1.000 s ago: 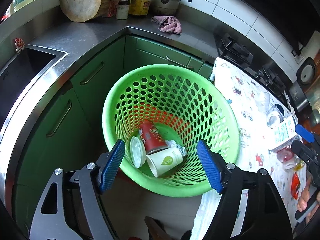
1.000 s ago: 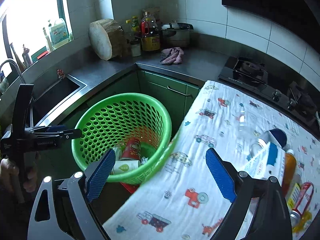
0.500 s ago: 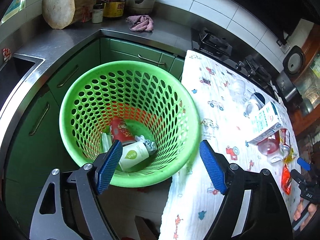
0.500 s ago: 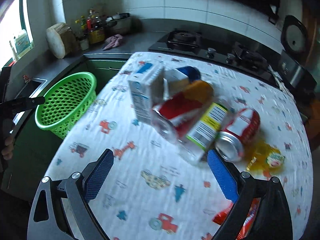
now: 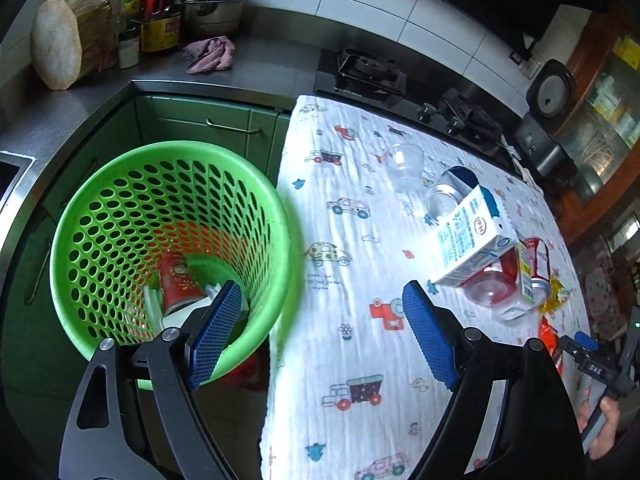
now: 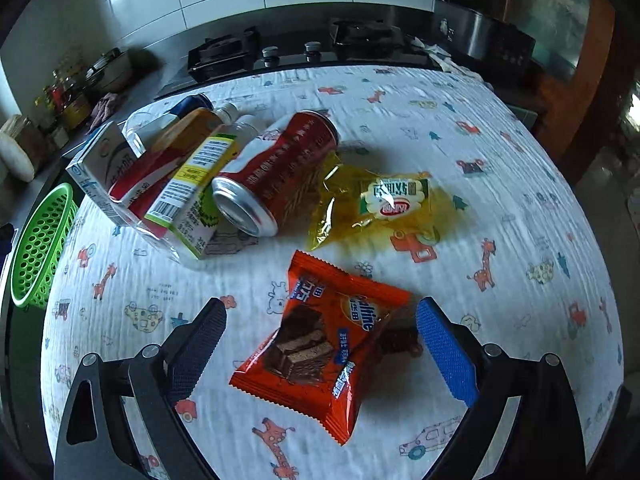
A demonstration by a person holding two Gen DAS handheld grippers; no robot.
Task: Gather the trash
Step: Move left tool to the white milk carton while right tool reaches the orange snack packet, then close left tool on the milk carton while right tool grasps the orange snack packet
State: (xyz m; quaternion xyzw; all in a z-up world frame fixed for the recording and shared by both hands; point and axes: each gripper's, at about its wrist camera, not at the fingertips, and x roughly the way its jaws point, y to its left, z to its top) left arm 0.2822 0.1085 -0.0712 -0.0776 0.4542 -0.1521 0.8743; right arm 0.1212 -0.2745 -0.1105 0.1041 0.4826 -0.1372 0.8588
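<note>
Crinkled printed tablecloth (image 6: 500,184), glossy orange wrapper (image 6: 320,344) — right gripper (image 6: 320,332) jaws just widened, astride it

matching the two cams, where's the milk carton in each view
Left wrist view: the milk carton lies right of centre on the cloth, over a red can.
Right wrist view: the milk carton sits at the far left end of the trash pile.
Shared landmark: green basket.
</note>
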